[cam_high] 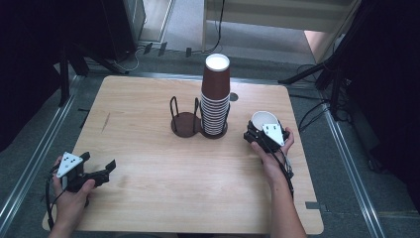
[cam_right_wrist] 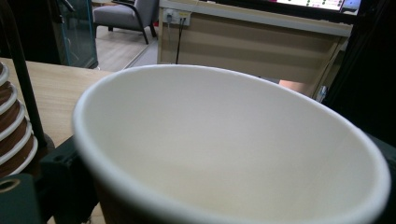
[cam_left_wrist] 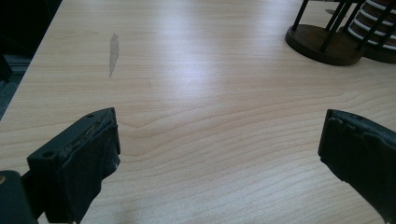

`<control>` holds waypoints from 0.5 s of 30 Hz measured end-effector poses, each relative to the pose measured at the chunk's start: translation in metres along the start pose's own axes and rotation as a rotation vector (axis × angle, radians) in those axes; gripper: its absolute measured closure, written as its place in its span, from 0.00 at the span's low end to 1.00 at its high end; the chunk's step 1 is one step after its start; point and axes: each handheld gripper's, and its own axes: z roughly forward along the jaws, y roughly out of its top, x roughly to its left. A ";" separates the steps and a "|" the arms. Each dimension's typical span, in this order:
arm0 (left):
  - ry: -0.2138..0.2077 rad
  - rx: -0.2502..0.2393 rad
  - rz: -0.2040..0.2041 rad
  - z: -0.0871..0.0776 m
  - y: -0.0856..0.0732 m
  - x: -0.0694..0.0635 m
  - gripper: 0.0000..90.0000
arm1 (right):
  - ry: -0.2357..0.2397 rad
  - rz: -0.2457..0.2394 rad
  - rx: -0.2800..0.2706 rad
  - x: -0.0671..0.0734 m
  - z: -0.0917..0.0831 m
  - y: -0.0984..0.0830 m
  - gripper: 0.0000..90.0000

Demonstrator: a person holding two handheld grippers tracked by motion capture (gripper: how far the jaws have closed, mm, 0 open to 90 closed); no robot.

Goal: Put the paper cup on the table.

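Here my right hand-held gripper (cam_high: 263, 130) grasps a cup (cam_high: 263, 120) near the table's (cam_high: 148, 198) right edge; my left hand-held gripper (cam_high: 99, 166) gapes empty.

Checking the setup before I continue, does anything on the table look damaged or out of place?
Only a grey scuff mark on the table toward its left side. The cup stack stands upright in its holder; nothing spilled.

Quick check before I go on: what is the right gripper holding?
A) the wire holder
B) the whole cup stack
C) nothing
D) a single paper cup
D: the right gripper is closed around one paper cup, mouth up, beside the cup stack; the cup's white inside looms large in the right gripper view.
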 end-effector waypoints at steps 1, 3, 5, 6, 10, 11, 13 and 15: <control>-0.001 0.001 0.002 0.000 0.000 0.000 0.00 | 0.007 0.018 0.011 0.000 0.000 0.001 0.03; -0.004 0.000 0.003 0.000 0.000 0.000 0.00 | 0.019 0.025 0.019 -0.001 -0.001 0.001 0.01; -0.005 0.000 0.002 0.000 0.000 -0.001 0.00 | 0.032 0.033 0.017 -0.002 -0.002 0.002 0.00; -0.005 0.000 0.002 0.000 0.000 0.000 0.00 | 0.040 0.058 0.018 -0.003 -0.003 0.003 0.00; -0.004 -0.002 0.002 0.000 0.000 0.000 0.00 | 0.040 0.084 0.015 -0.006 -0.006 0.006 0.00; -0.004 -0.004 0.001 0.000 0.000 0.000 0.00 | 0.046 0.088 0.013 -0.007 -0.008 0.006 0.00; -0.003 -0.004 0.004 0.000 0.000 0.000 0.00 | 0.061 0.094 0.003 -0.007 -0.011 0.005 0.00; -0.004 -0.001 0.003 0.000 0.000 0.000 0.00 | 0.058 0.089 0.004 -0.008 -0.013 0.005 0.00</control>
